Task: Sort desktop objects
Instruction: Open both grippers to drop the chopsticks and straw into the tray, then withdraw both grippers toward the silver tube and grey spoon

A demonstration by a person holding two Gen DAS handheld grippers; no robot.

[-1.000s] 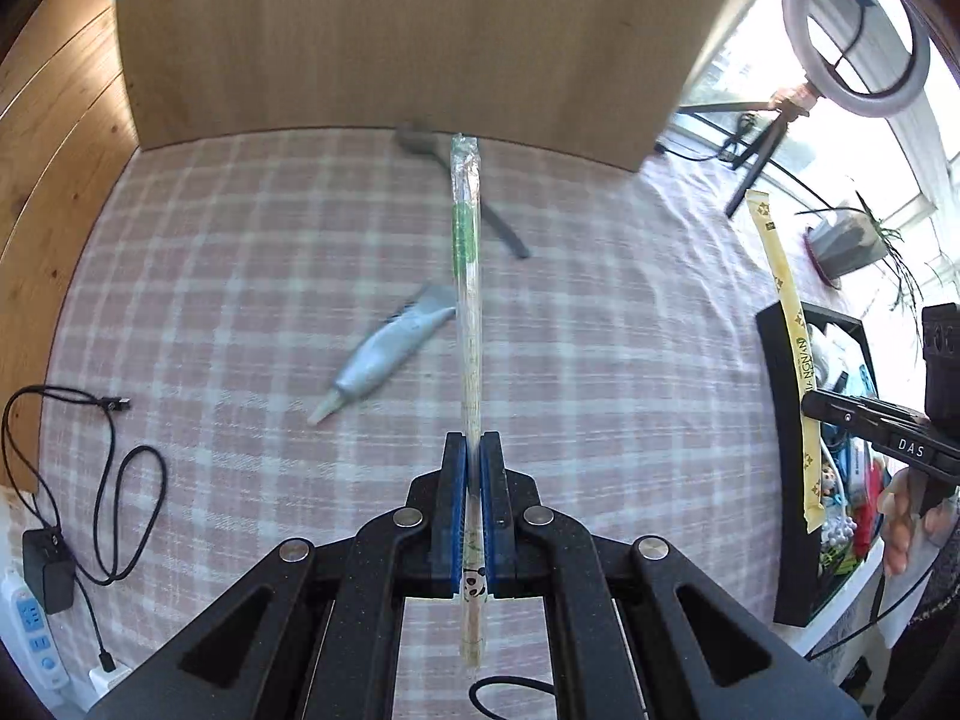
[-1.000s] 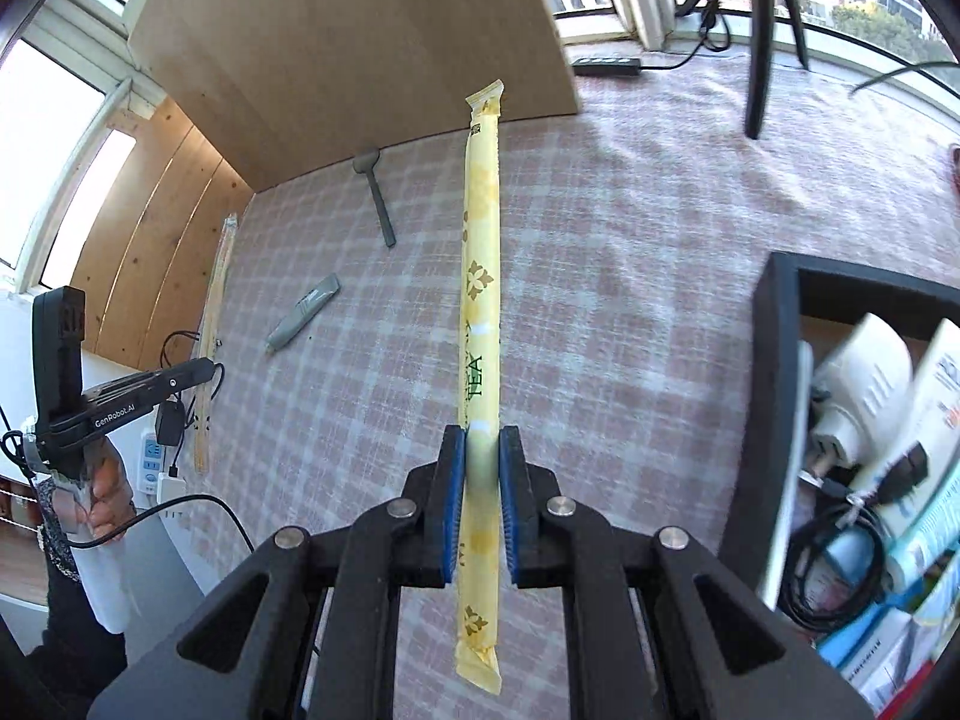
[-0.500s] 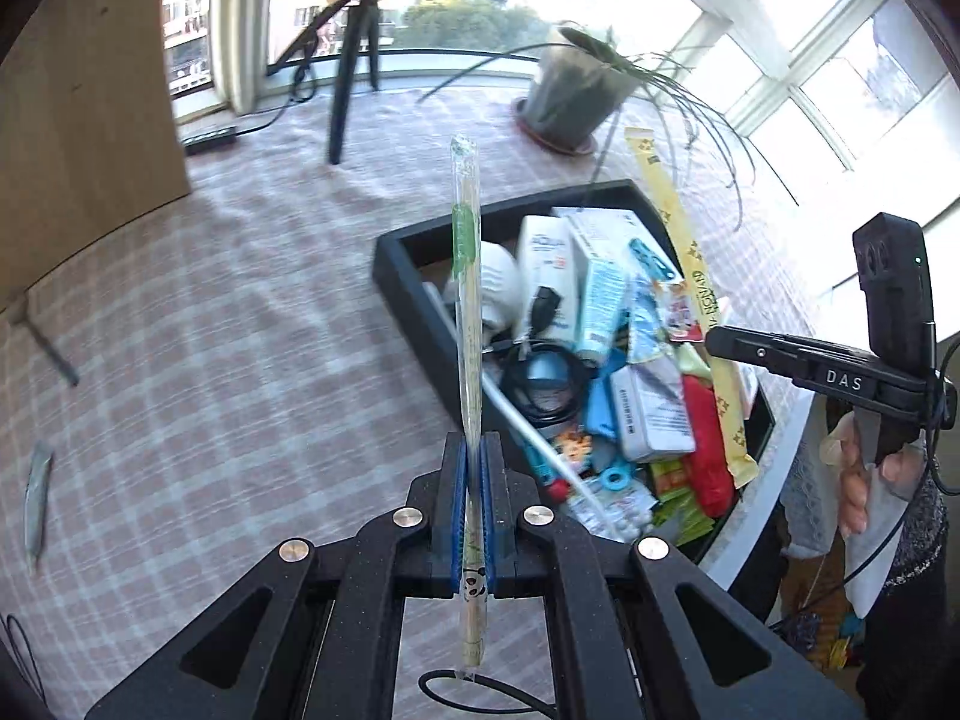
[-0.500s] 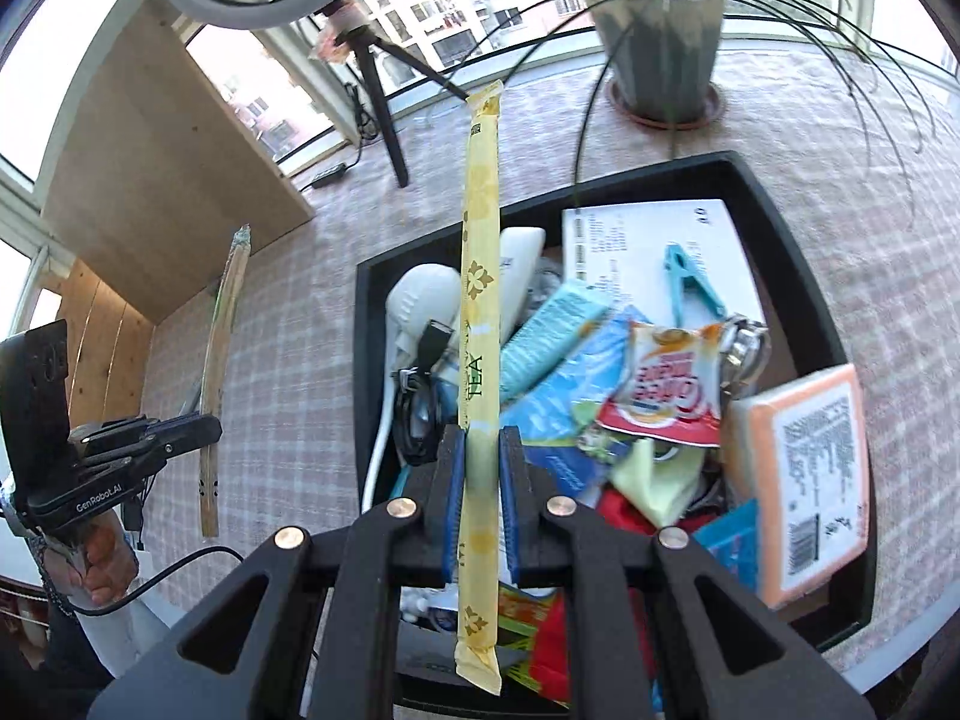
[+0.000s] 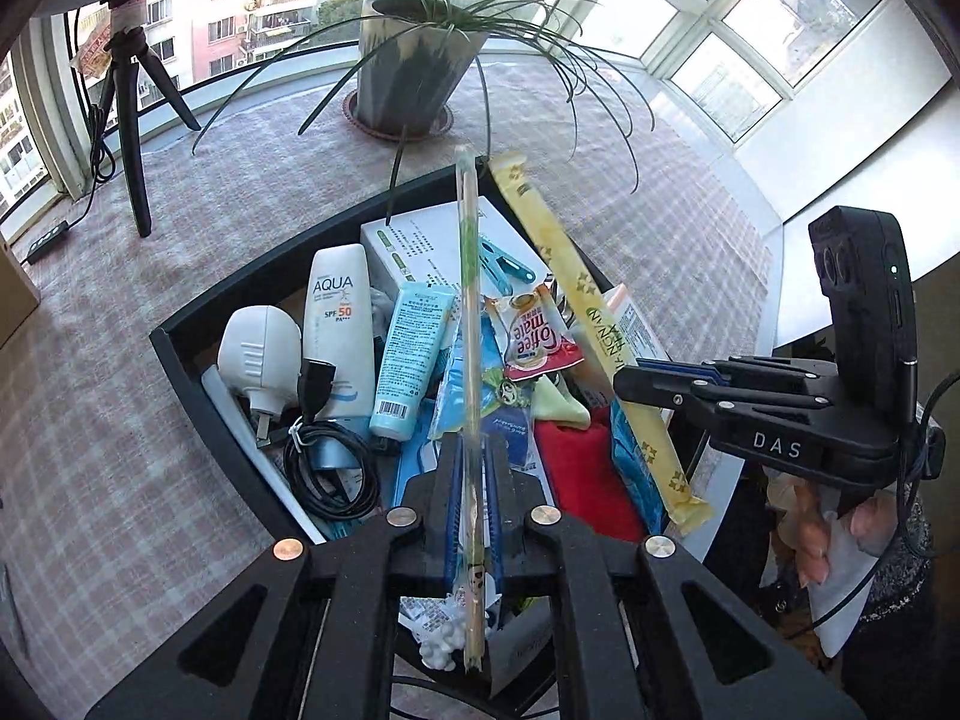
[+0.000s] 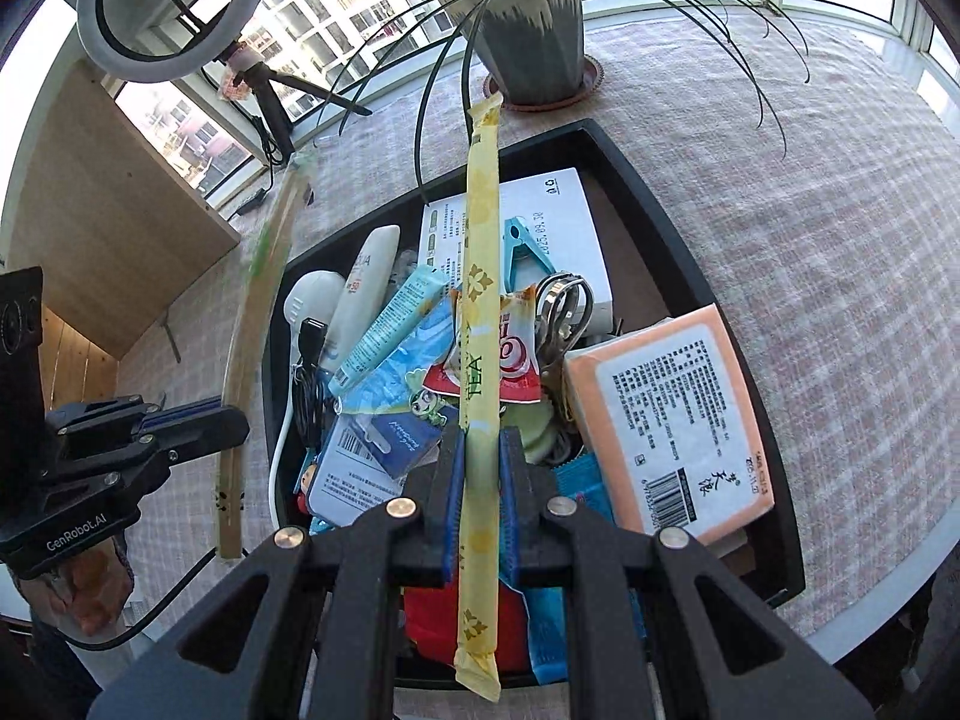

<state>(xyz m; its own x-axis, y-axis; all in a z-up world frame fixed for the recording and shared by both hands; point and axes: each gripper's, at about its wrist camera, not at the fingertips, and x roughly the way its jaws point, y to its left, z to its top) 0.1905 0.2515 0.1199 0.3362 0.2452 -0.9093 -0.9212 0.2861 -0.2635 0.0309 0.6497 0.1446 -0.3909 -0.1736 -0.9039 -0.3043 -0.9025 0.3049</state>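
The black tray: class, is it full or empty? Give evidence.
Full. The black tray is crowded: white box, orange packet, sunscreen tube, coiled cable and more cover its floor.

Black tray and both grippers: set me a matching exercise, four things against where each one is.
Things:
1. yellow tea stick
2. wrapped chopsticks
3. sunscreen tube
4. potted plant

Places:
A. on the tablecloth beyond the black tray
B. between the left gripper's jaws
C. lying in the tray
D. between the right gripper's jaws

Pairs: 1-D, 2-B, 3-C, 4-A

left tool [image 5: 474, 507]: angled down, jaws just parting | right tool [image 6: 480, 501]: angled down, jaws just parting
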